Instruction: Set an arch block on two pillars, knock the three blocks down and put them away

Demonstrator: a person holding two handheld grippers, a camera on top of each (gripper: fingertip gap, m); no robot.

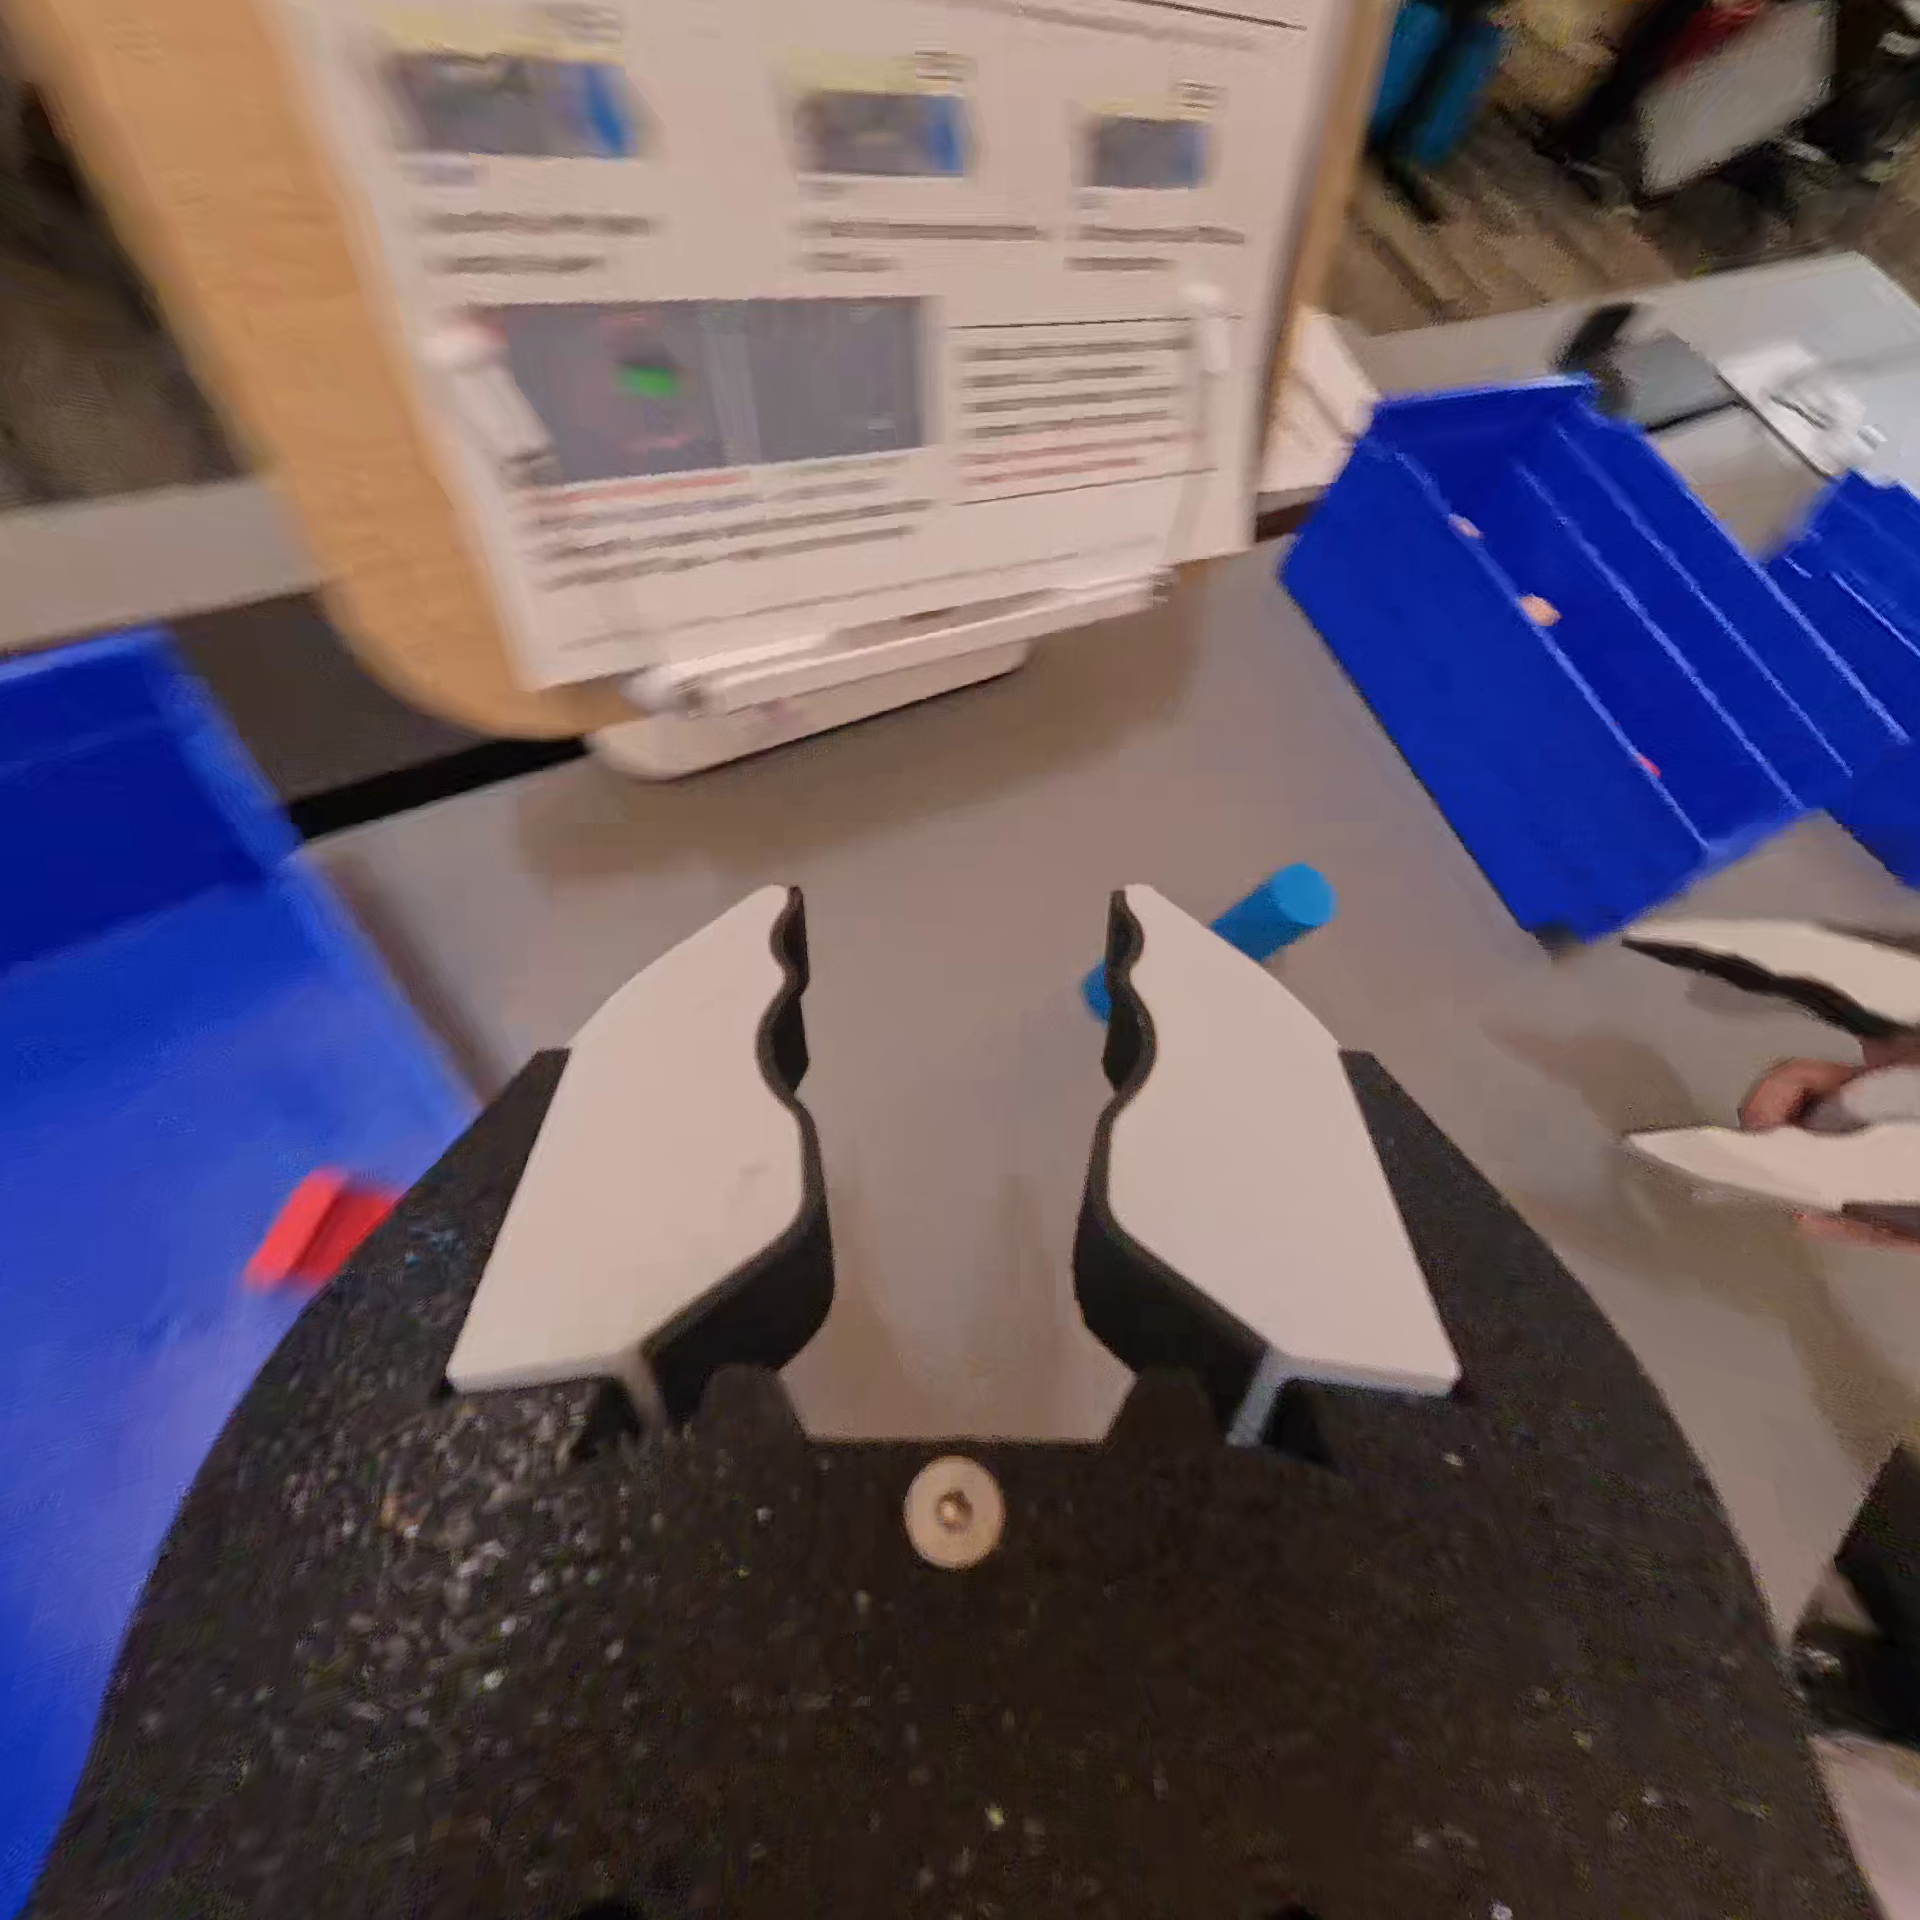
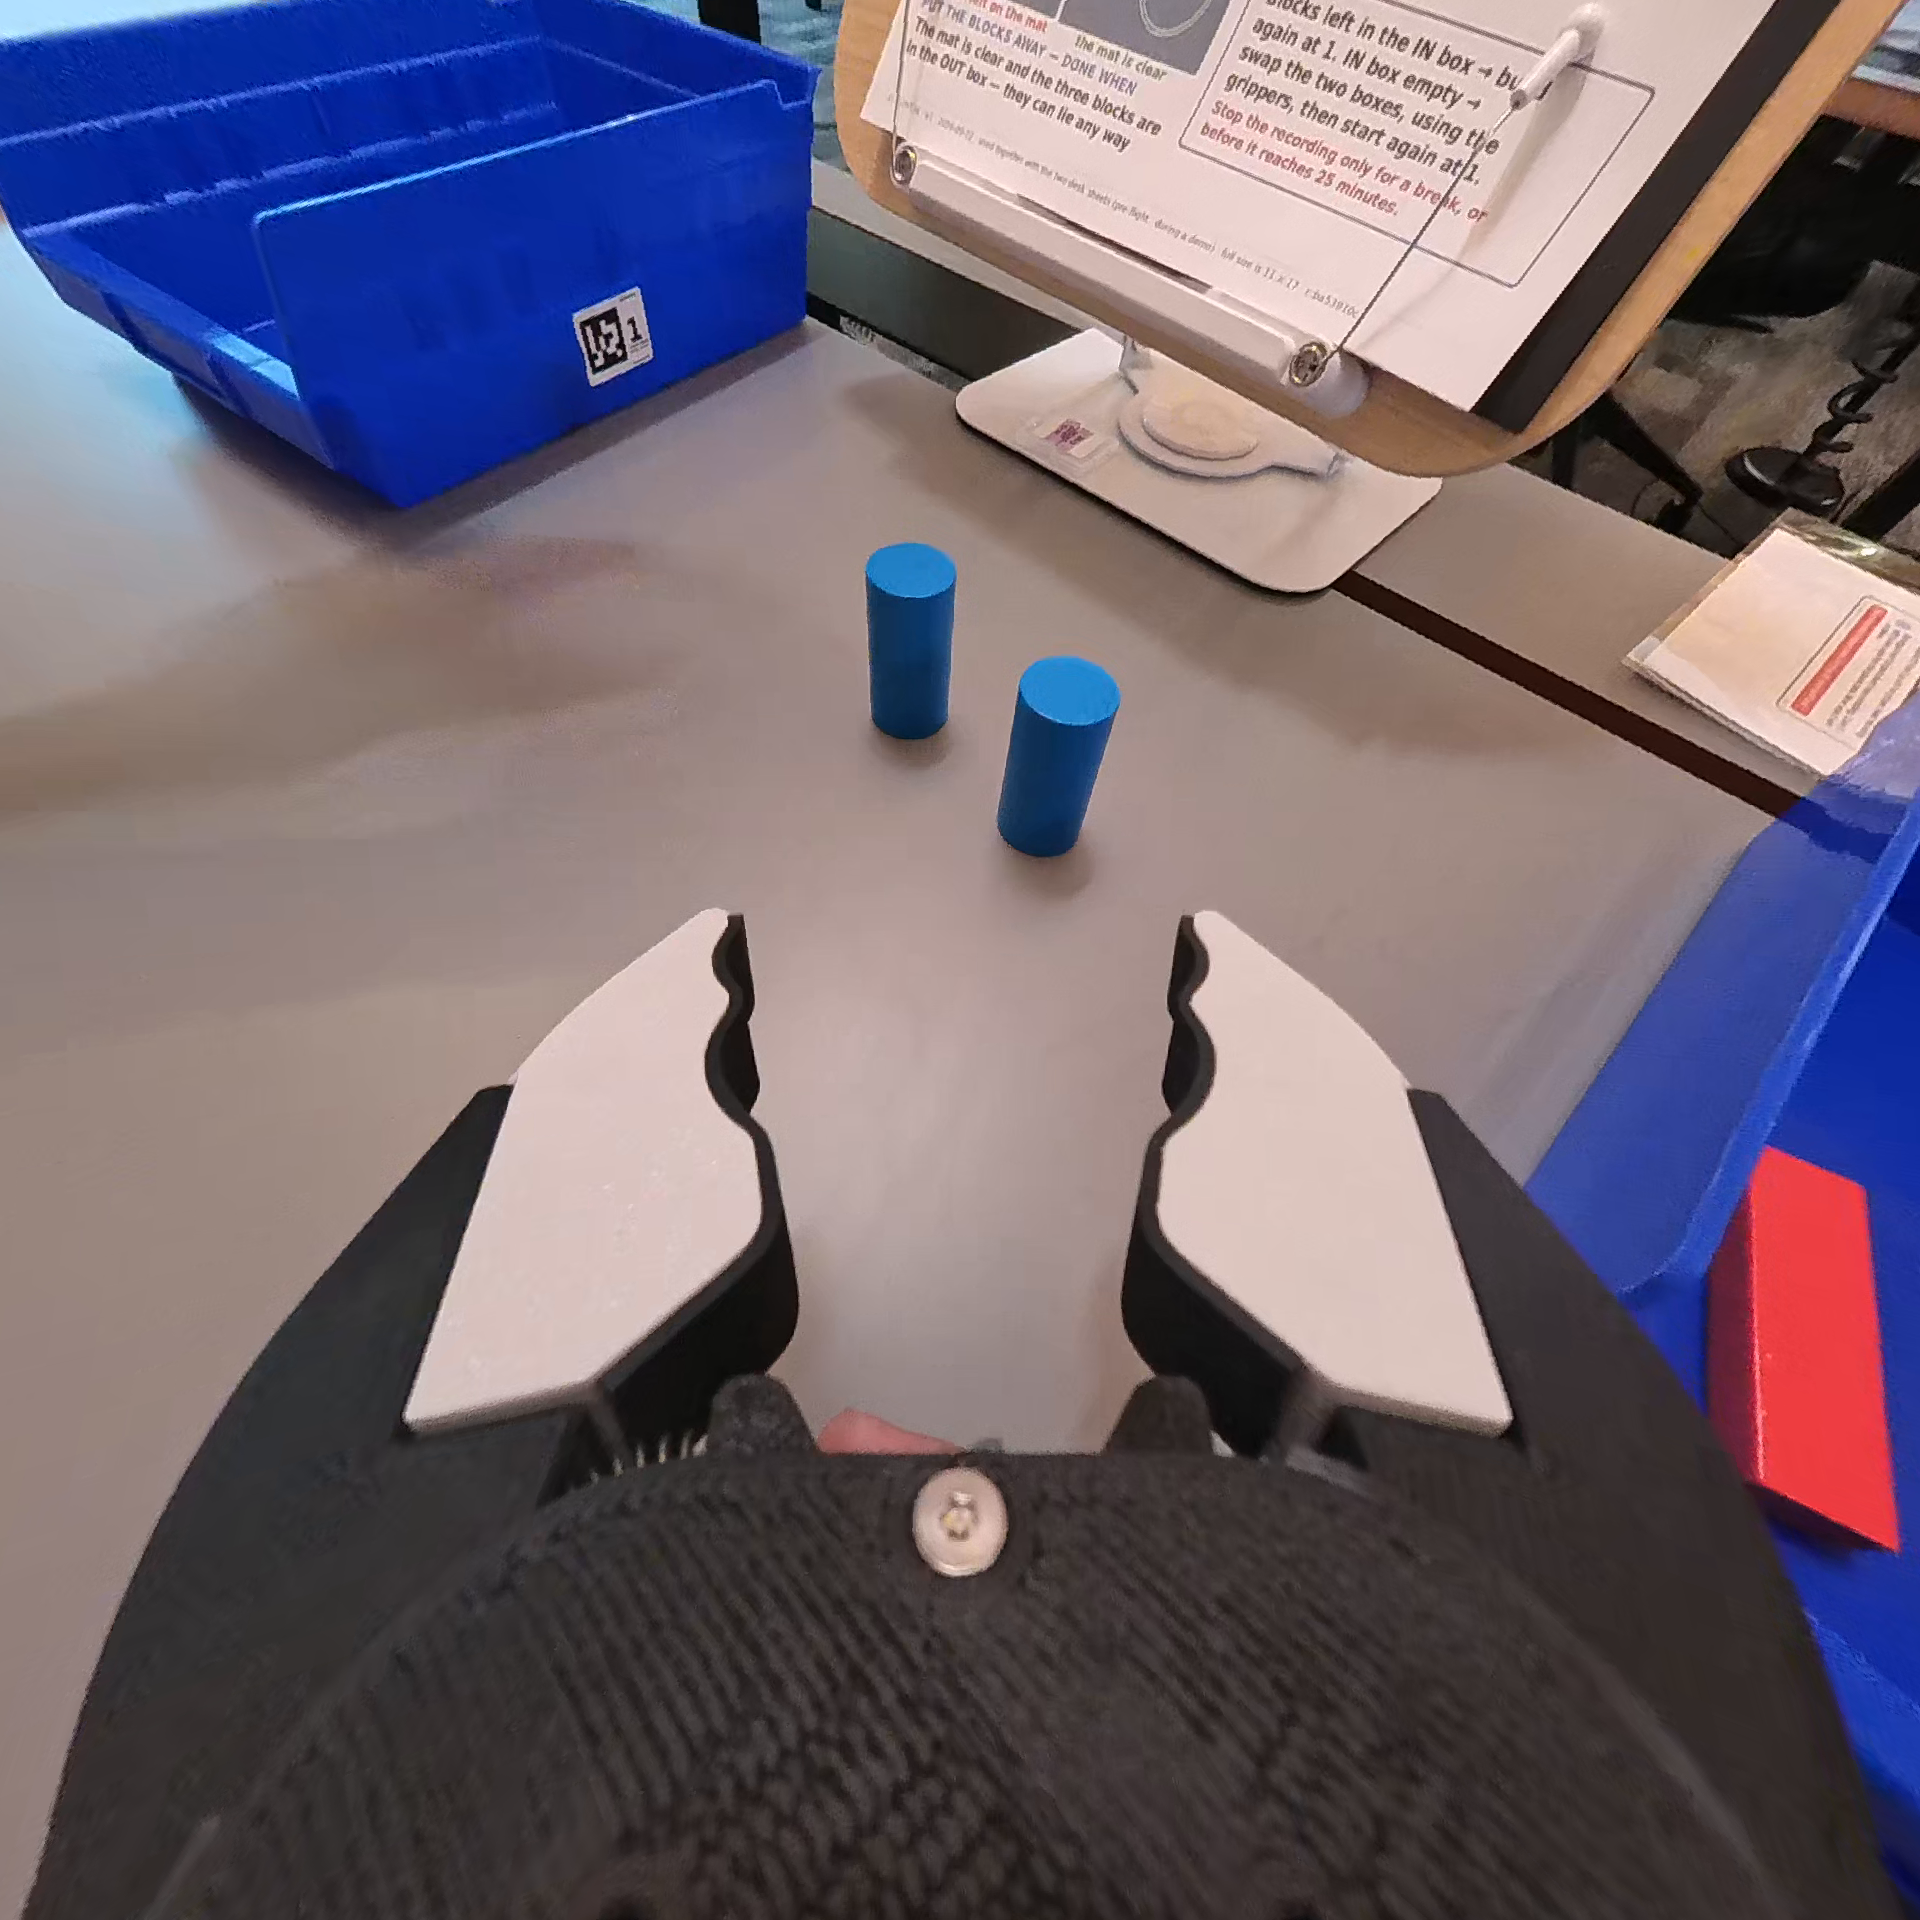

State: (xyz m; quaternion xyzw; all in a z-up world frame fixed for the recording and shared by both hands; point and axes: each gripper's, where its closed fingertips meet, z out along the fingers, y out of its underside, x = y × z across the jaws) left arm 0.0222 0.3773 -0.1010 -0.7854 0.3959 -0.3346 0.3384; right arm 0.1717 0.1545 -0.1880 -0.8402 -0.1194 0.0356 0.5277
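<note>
Right gripper (image 2: 956,966) spread, empty, two upright blue cylinders (image 2: 1055,756) dead ahead on desk (image 2: 416,831); left gripper (image 1: 956,956) spread too, cylinders just right.

Left tool (image 1: 958,935) and right tool (image 2: 958,956) both hover with fingers spread, holding nothing.
</note>
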